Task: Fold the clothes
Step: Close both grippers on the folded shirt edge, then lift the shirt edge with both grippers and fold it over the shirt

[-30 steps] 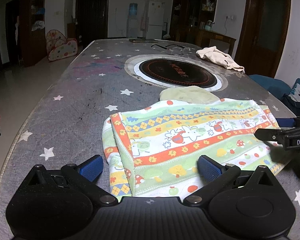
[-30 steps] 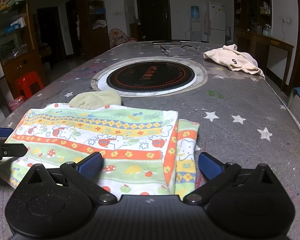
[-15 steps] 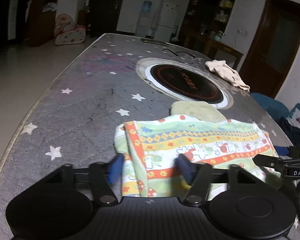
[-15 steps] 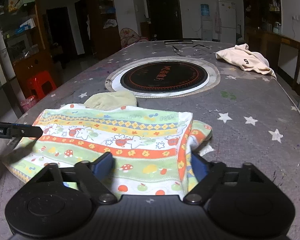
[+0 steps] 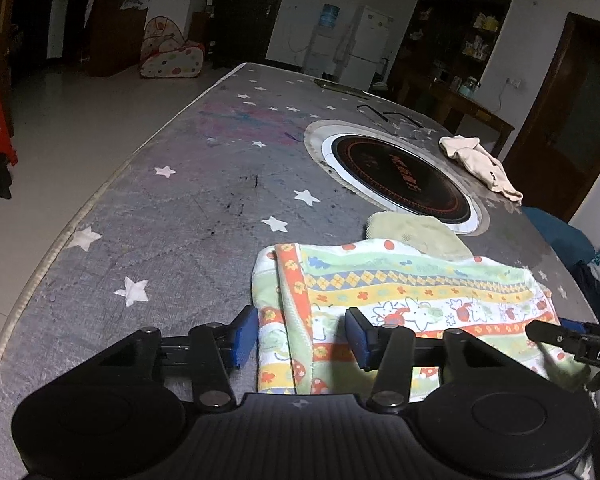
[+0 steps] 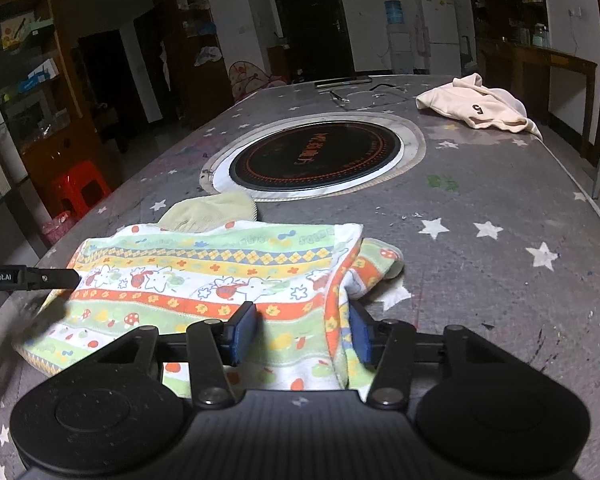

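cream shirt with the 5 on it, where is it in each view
Left wrist view: the cream shirt lies far right, beyond the round cooktop.
Right wrist view: the cream shirt lies upper right, beyond that cooktop.
Shared landmark: the cooktop, set in the table's middle.

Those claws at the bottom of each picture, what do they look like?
Both claws, left claw and right claw, look alike: matte black plastic, two round discs, hinged link bars with silver screws, and two blue padded fingers. White lettering marks their sides. No cables or sleeves show.
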Demonstrator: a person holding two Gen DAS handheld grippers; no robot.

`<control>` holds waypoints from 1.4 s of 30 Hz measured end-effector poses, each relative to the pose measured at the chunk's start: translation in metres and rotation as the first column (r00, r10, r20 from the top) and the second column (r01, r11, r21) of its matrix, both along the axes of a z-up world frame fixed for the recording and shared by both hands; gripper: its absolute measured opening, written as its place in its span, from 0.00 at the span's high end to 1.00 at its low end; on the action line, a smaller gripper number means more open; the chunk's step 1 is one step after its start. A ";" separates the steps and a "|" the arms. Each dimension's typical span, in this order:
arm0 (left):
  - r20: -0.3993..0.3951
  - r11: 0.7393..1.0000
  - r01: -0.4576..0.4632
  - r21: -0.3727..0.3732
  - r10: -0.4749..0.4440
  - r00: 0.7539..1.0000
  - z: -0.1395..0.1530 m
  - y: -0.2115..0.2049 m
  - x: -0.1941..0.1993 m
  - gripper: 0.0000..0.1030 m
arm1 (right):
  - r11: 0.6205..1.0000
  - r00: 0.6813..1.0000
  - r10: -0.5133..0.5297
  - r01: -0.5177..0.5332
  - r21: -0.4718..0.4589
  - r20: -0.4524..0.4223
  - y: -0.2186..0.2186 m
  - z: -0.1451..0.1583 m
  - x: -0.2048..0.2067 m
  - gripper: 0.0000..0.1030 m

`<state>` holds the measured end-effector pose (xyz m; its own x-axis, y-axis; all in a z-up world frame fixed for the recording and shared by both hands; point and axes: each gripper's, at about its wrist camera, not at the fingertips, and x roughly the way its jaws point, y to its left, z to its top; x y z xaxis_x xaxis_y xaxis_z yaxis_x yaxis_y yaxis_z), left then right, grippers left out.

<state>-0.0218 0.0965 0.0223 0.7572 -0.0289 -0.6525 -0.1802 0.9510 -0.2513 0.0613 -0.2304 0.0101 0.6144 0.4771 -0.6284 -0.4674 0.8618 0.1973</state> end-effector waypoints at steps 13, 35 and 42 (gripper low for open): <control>0.079 0.995 0.085 -0.052 -0.081 0.994 0.016 -0.010 -0.003 0.89 | 1.000 0.999 -0.020 0.020 0.017 0.042 -0.010 0.012 -0.009 0.92; 0.037 0.994 0.102 -0.036 -0.101 0.994 0.005 -0.017 0.008 0.82 | 0.997 0.997 -0.073 0.073 0.026 0.002 -0.031 0.010 -0.016 0.77; 0.025 0.996 0.085 0.031 -0.086 0.996 0.002 -0.018 0.006 0.68 | 0.994 0.996 -0.091 0.092 0.054 -0.023 -0.039 0.002 -0.010 0.66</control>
<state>-0.0155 0.0782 0.0244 0.7699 -0.0753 -0.6337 -0.0917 0.9697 -0.2266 0.0517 -0.2693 0.0123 0.6446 0.4534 -0.6155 -0.3825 0.8884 0.2539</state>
